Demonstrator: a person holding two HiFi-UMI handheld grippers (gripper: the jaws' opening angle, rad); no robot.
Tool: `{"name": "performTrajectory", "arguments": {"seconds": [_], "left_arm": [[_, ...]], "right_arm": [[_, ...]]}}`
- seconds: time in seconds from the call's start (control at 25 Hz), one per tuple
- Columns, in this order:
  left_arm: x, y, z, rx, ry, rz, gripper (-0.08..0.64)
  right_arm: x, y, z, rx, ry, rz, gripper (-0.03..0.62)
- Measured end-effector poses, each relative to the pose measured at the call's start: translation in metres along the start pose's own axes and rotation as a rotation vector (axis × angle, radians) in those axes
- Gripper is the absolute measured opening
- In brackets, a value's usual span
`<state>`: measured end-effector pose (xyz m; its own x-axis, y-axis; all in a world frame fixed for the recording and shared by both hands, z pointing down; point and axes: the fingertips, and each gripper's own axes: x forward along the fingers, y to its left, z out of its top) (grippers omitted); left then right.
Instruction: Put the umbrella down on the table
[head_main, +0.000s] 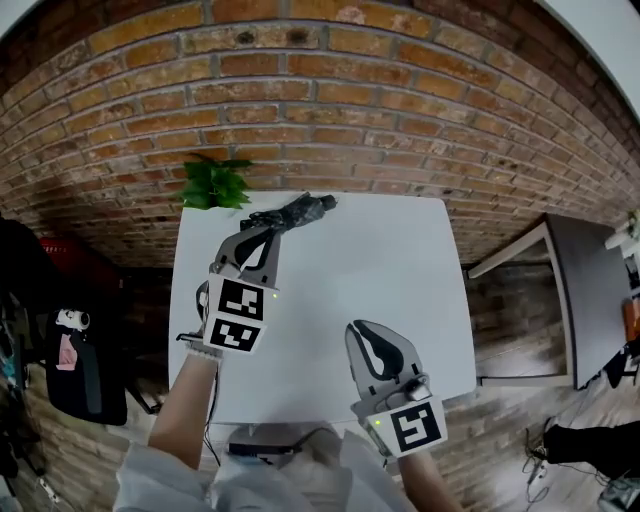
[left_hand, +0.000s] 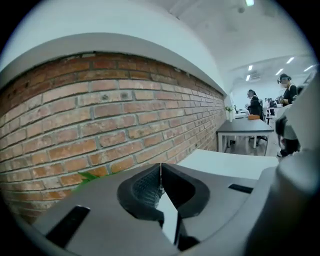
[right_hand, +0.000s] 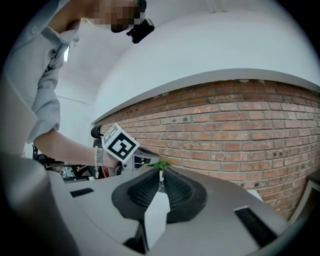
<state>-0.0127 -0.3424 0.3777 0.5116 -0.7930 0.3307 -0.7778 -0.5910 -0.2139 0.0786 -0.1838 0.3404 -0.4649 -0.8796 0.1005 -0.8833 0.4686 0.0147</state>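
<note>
Red-brick wall (head_main: 330, 100) is filling the background, and a white table (head_main: 380, 260) is standing against it. One folded dark umbrella (head_main: 295, 212) is already lying on that table at its far edge, just beyond the fingertips of the left gripper (head_main: 262, 238) and well beyond and to the left of the right gripper (head_main: 360, 332).

Both pairs of fingers are pressing fully together with nothing between them. The left gripper view is showing its pads (left_hand: 150, 187) meeting on bare air, and the right gripper view is showing the same.

The umbrella is looking light and limp: loose fabric bunching around a stiff core, likely sliding under smooth pads. Taking hold across the rigid shaft or handle end, not the canopy folds, is looking like the safer grip. Judging by how it is lying, the putting-down is looking complete.

Counting: one umbrella, two grippers, one white table, one small green plant (head_main: 213, 183) beyond and to the left of the left fingertips, and one dark table (head_main: 590, 280) far to the right of the right fingers.
</note>
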Motion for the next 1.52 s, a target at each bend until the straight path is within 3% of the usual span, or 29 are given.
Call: {"name": "performTrajectory", "arguments": {"seconds": [0.2, 0.56, 0.72, 0.96, 1.52], "left_arm": [[-0.063, -0.008, 0.024, -0.027, -0.065, 0.024, 0.020], [-0.137, -0.024, 0.043, -0.015, -0.121, 0.087, 0.020], [-0.149, -0.031, 0.050, -0.012, -0.146, 0.106, 0.020], [-0.160, -0.041, 0.065, 0.034, -0.198, 0.085, 0.018], [-0.167, -0.040, 0.046, -0.006, -0.164, 0.073, 0.020]], "right_arm": [[-0.013, 0.005, 0.004, -0.036, 0.038, 0.027, 0.057], [-0.014, 0.016, 0.028, -0.055, -0.025, 0.066, 0.057], [-0.011, 0.020, 0.042, -0.069, -0.079, 0.073, 0.057], [-0.015, 0.028, 0.043, -0.083, -0.071, 0.082, 0.057], [-0.024, 0.032, 0.037, -0.106, -0.038, 0.068, 0.057]]}}
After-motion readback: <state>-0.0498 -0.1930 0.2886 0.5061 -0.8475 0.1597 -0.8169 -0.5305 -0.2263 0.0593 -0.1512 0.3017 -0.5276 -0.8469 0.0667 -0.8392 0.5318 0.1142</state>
